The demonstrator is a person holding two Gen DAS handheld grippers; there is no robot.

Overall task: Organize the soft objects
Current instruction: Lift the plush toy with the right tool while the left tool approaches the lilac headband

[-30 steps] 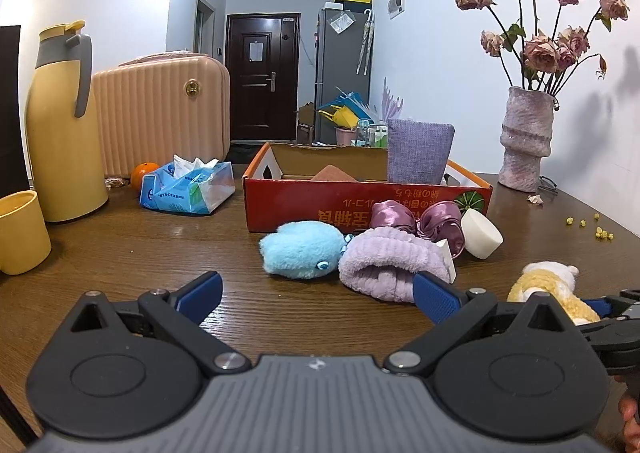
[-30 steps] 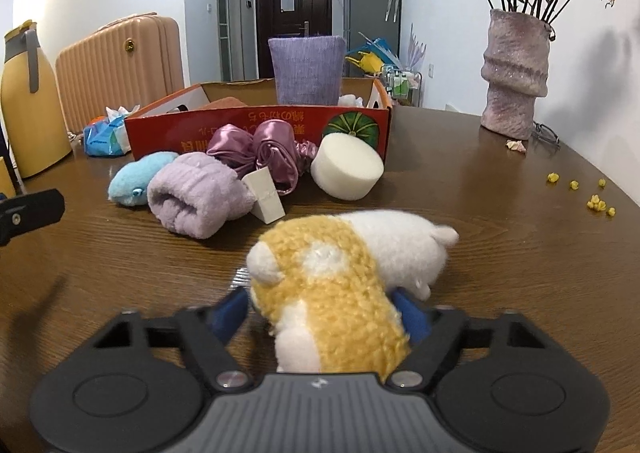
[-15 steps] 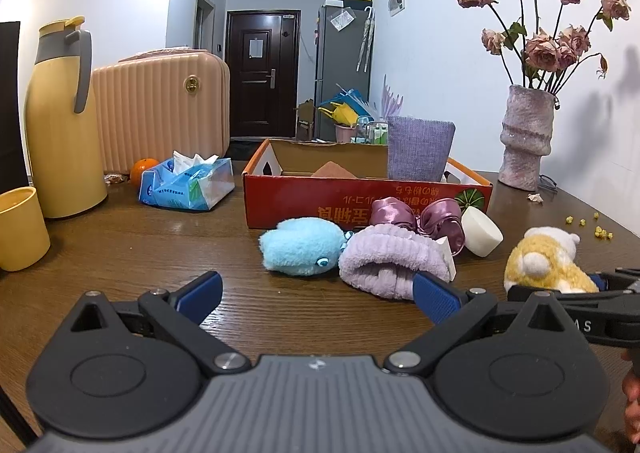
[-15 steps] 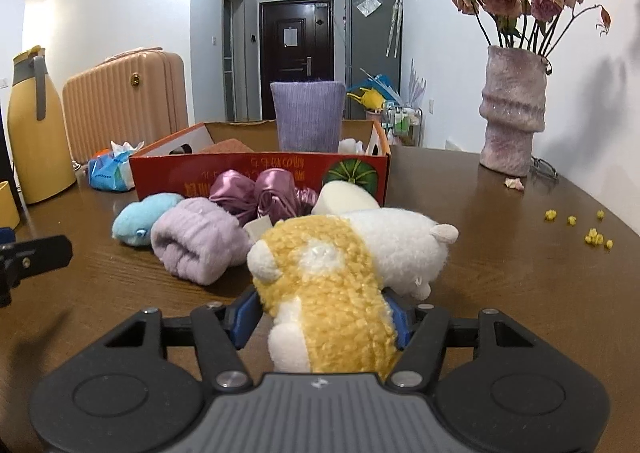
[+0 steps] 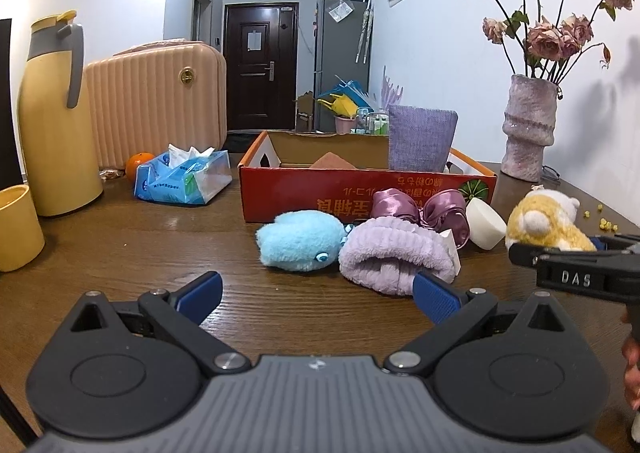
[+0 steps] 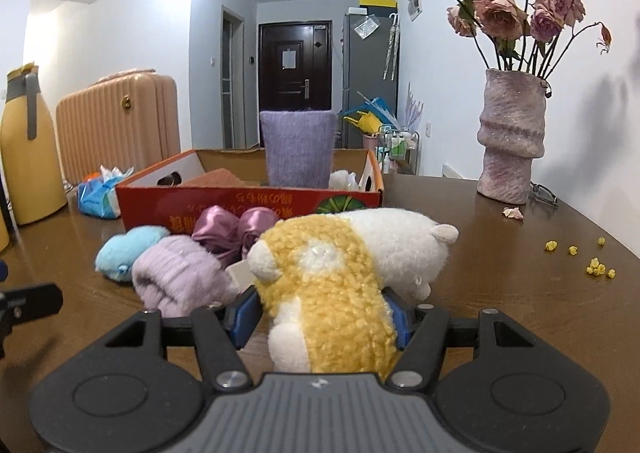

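Left wrist view
Left gripper (image 5: 316, 291): jaws spread wide, nothing between the 2 blue pads, low over the table (image 5: 120, 253).
Blue plush (image 5: 300, 239): lies on the table just beyond the gripper, near the front wall of the box.
Lilac towel roll (image 5: 394, 257): touches the blue plush on its right; a white tag sticks out at its right end.
Purple satin scrunchie (image 5: 424, 207): behind the towel roll, against the box.
White sponge (image 5: 484, 223): right of the scrunchie, on the table.
Red box (image 5: 360, 189): open cardboard box at the far middle, with an upright lilac cushion (image 5: 420, 143) and a brown piece inside.
Yellow and white plush (image 5: 548, 221): at the right edge, raised above the table, with the right gripper's black finger crossing in front of it.
Left side: yellow jug (image 5: 56, 125), yellow cup (image 5: 16, 229), tissue pack (image 5: 184, 177), orange (image 5: 138, 165), peach suitcase (image 5: 156, 101).
Far right: vase (image 5: 528, 129) with dried roses.

Right wrist view
Right gripper (image 6: 320, 317): jaws narrowed onto the yellow and white plush (image 6: 332, 285), both blue pads pressing its sides.
Plush position: clear of the table, in front of the red box (image 6: 248, 205).
Behind it: towel roll (image 6: 180, 277), blue plush (image 6: 128, 253) and scrunchie (image 6: 236, 225) to the left.
Table, right: 1 fallen petal and small yellow bits near the vase (image 6: 512, 141).
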